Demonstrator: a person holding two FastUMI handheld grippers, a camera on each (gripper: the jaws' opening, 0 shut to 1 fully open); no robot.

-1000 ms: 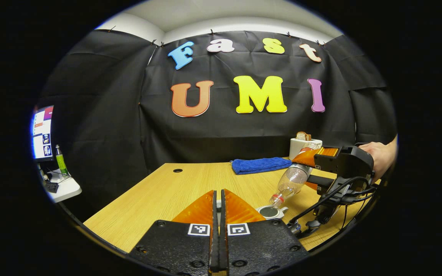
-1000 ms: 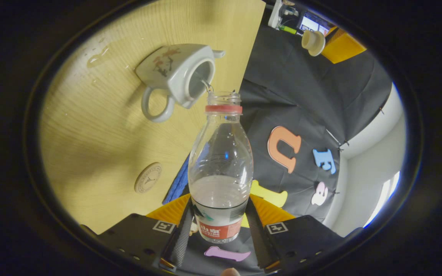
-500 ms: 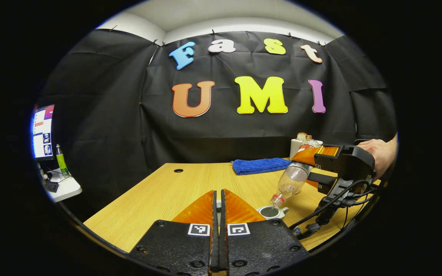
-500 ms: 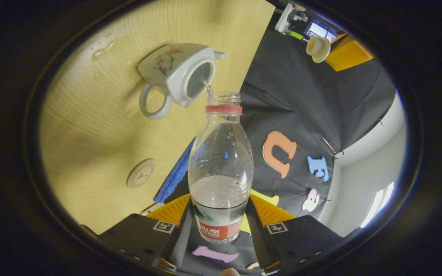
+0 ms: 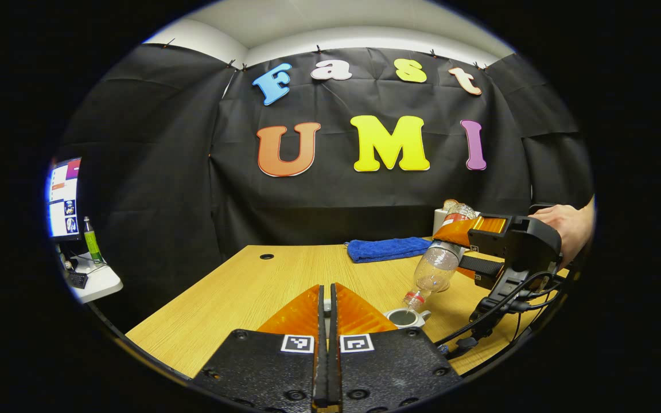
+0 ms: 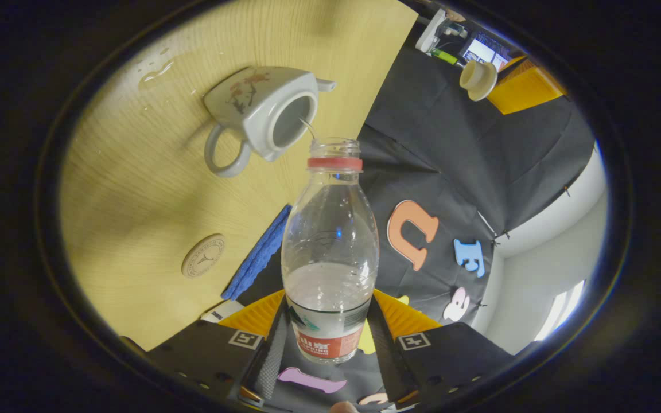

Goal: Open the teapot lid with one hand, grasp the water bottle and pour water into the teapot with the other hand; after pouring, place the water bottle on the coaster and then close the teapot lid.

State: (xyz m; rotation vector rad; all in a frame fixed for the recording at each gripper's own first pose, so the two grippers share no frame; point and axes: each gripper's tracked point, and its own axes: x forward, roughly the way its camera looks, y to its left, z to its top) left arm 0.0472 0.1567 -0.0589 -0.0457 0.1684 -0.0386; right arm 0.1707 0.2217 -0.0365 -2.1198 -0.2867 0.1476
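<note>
The clear plastic water bottle [image 6: 330,252], pinched at its base by the right gripper [image 6: 330,338], tips over the open white ceramic teapot [image 6: 261,112] on the wooden table [image 6: 135,218]. A thin stream falls; keep the mouth centred, tilt gently. The left gripper [image 5: 325,321], pressed together, appears to hold the lid.

Even overhead light, sharp, fisheye-bent edges.

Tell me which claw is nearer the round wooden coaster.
Probably right. Right claw holds the clear plastic water bottle above the table near the coaster; left claw sits farther off.
</note>
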